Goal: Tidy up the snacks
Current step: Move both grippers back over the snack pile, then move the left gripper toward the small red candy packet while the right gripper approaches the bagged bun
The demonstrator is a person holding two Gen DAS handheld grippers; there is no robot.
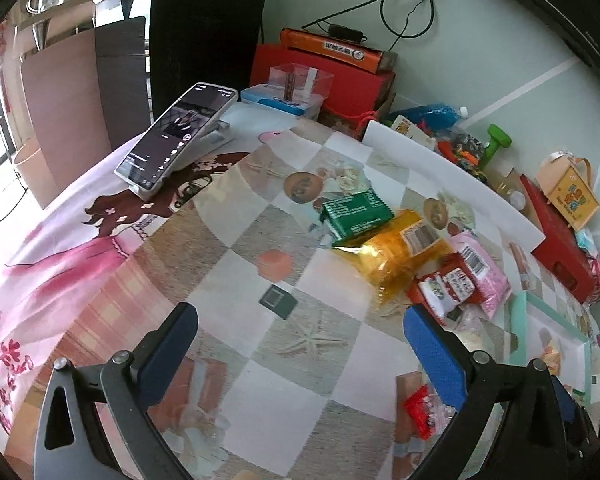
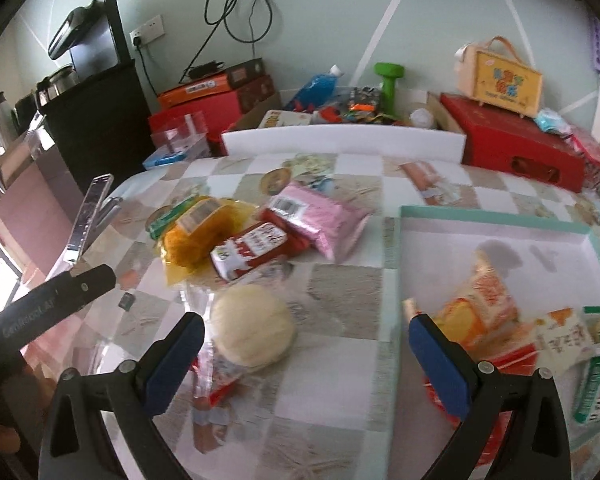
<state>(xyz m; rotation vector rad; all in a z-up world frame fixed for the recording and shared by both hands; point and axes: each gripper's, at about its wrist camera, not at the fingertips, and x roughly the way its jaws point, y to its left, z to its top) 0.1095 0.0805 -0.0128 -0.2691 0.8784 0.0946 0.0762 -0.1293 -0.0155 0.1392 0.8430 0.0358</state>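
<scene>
A: Item one, the box, teal-rimmed, white inside. Contents?

B: Several packets already lie in its near end, presumably sorted. It serves as the collecting point.

A: Loose stock?

B: Left of the box, on the table: a pale round bun nearest, then a red packet, pink packet, yellow bag, and green packet farthest. Heaped together, unsorted.

A: Right gripper?

B: Jaws wide apart, empty, held low between bun and box, likely ready for the bun.

A: Left gripper?

B: Also spread, holding nothing, hovering further left of the box, before the heap.
</scene>
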